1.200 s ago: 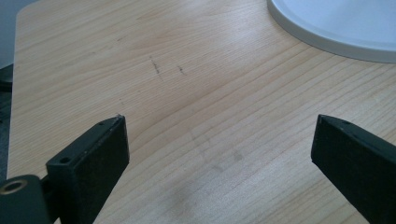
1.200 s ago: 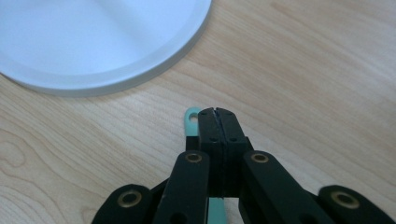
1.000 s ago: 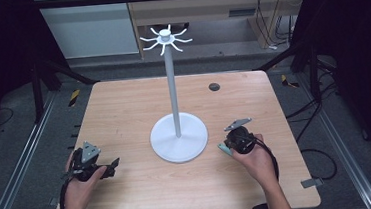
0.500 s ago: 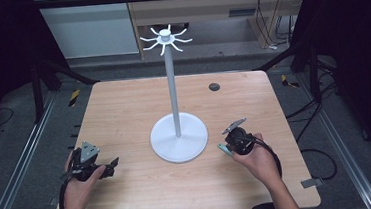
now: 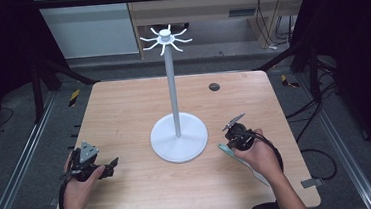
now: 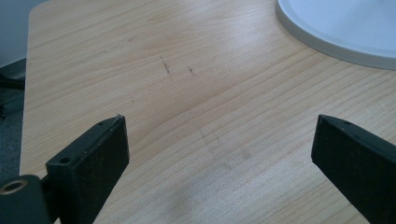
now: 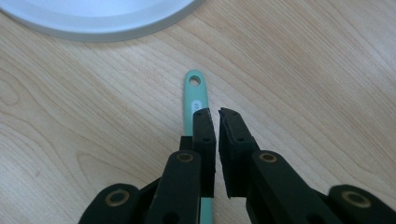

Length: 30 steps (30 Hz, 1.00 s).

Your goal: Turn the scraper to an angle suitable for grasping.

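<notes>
The right gripper [image 7: 214,114] hangs low over the desk [image 5: 124,114] with its two black jaws drawn almost together, a thin gap between them and nothing clamped — a single mint-green handle [image 7: 195,95] with a round hole at its end lies flat on the wood just under and beyond the tips, partly hidden by the left-hand jaw, so whether that jaw touches it cannot be told. In the high view the same handle [image 5: 226,150] pokes out from beneath the person's right hand [image 5: 255,154], and a pale length runs on under the forearm toward the near edge; what it is cannot be made out. The left gripper [image 6: 219,140] has its two jaws spread wide over bare wood, holding nothing; the person's left hand [image 5: 77,185] grips it near the desk's front left corner.

One white stand rises at the centre of the desk — a round base [image 5: 179,136], a slim upright pole [image 5: 172,90] and a crown of short curved hooks [image 5: 165,38] at the top. The base's rim shows in both gripper views, close ahead of the right jaws and farther off from the left. A small dark round disc [image 5: 214,86] sits near the far right of the desk, well apart from everything else
</notes>
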Tool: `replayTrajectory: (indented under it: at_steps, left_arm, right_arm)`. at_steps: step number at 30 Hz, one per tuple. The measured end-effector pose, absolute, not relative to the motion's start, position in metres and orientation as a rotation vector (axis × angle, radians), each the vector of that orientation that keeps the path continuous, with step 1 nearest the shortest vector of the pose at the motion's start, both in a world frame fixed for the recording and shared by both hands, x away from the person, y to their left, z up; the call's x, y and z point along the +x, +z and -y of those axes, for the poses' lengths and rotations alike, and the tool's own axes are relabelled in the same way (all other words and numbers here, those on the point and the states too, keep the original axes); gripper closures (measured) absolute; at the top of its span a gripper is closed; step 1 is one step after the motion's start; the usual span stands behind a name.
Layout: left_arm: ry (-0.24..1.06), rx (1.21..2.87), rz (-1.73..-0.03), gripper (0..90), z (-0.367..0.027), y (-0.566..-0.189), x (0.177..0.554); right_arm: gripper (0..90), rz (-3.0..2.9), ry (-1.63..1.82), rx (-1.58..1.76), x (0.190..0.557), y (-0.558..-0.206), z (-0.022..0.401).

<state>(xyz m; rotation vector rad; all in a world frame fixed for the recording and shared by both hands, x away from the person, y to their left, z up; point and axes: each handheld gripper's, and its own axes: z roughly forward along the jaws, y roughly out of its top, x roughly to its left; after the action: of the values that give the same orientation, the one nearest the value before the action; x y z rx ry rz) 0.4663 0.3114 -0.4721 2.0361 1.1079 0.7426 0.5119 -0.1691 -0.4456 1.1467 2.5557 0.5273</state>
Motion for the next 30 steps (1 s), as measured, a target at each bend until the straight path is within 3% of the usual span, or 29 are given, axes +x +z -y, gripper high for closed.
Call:
replayTrajectory:
  at_steps: [13, 30]
  left_arm:
    - [0.739, 2.035, -1.105, 3.6, -0.312, -0.472, 0.466]
    - [0.737, 2.031, -1.104, 3.4, -0.312, -0.471, 0.465]
  right_arm:
    - [72.6, -2.590, 0.506, 1.148, 0.516, -0.444, 0.166]
    - [64.6, -2.646, 0.455, 1.156, 0.525, -0.447, 0.157]
